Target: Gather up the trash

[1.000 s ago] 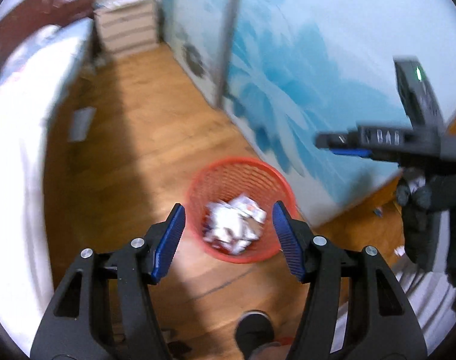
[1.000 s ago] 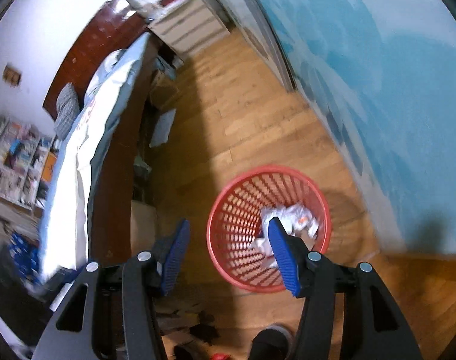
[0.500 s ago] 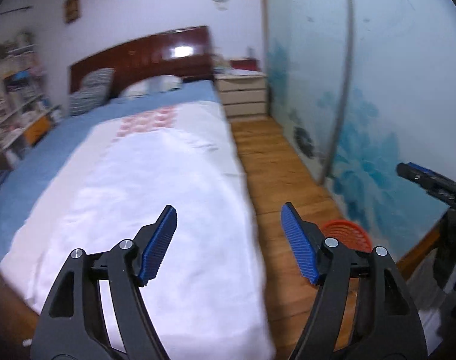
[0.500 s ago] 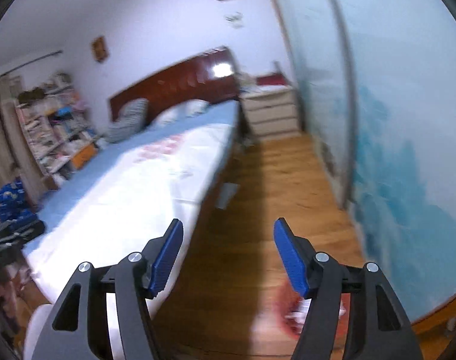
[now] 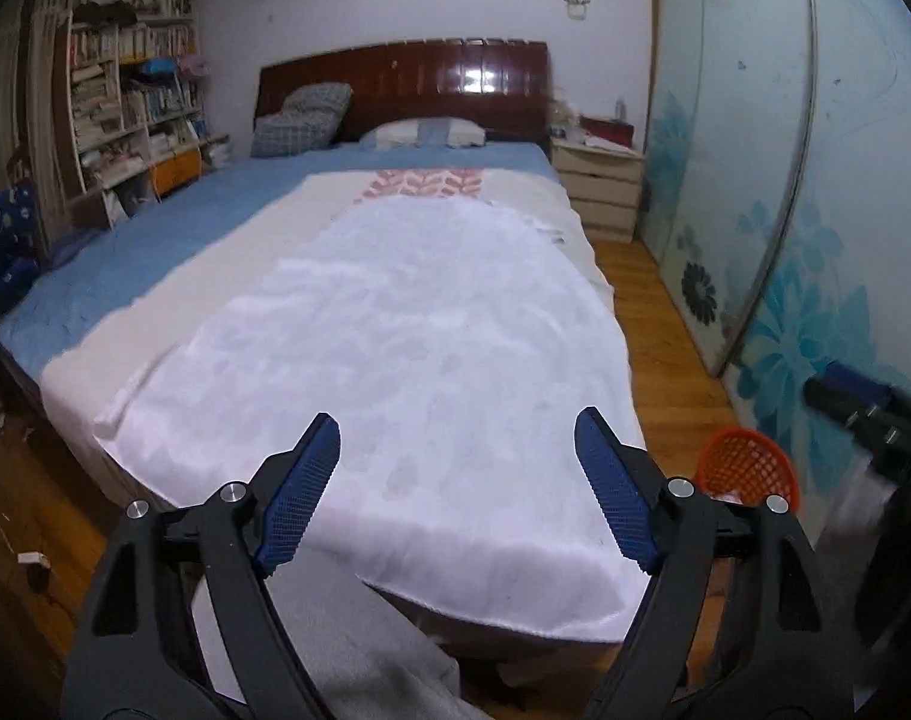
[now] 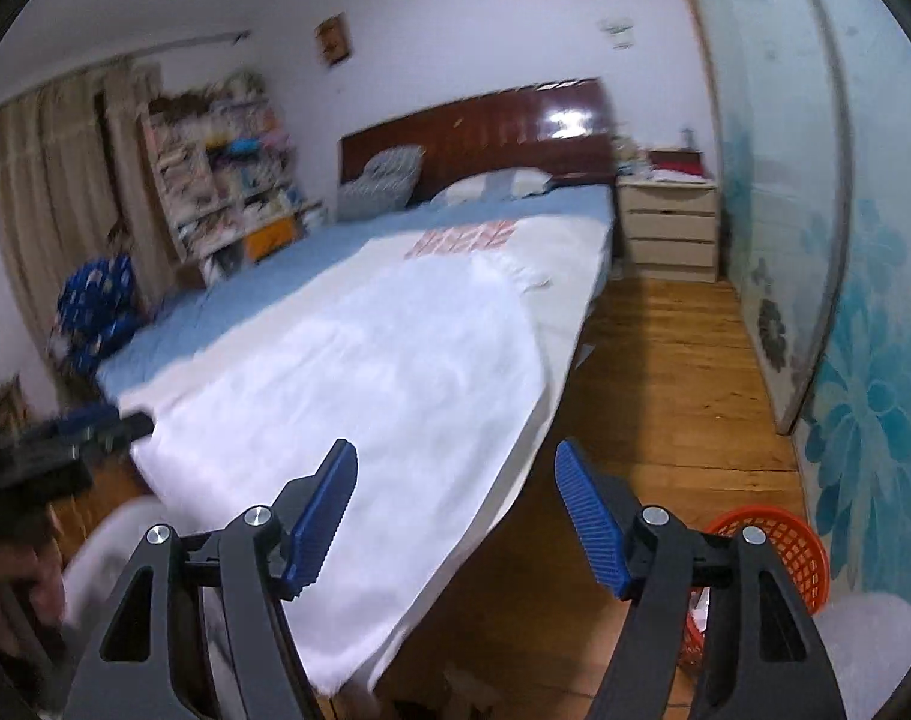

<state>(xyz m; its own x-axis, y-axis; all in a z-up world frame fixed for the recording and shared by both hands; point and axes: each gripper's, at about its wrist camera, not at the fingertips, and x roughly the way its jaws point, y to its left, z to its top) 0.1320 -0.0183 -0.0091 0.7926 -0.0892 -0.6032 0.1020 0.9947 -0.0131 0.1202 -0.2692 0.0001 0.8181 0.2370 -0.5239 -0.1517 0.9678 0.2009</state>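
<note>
Both tools are pointing out over the bed, and the main risk I am seeing from here is that there is nothing obvious to go for: no scrap of trash is showing on the white cover or on the blue sheet beyond it, so the person may be sweeping about and missing small pieces hidden low by the bed's edge or blurred out of the right wrist view. The left tool is standing wide with its jaws opening and nothing between the blue pads, only the white cover beyond them; the right tool is likewise wide and opening, empty, aimed at the near corner of the bed where the cover is hanging over the wooden floor. A second worry is the soft cover itself: a low reach for any scrap lying on it could be pinching the fabric along with it and dragging the bedding. The red mesh trash basket, where the collected trash belongs, is sitting on the floor by the blue flowered wardrobe door, low and to the right of both tools, partly hidden behind the right finger in each wrist view, so neither tool is facing it, and a blind swing toward it could knock it over.
</note>
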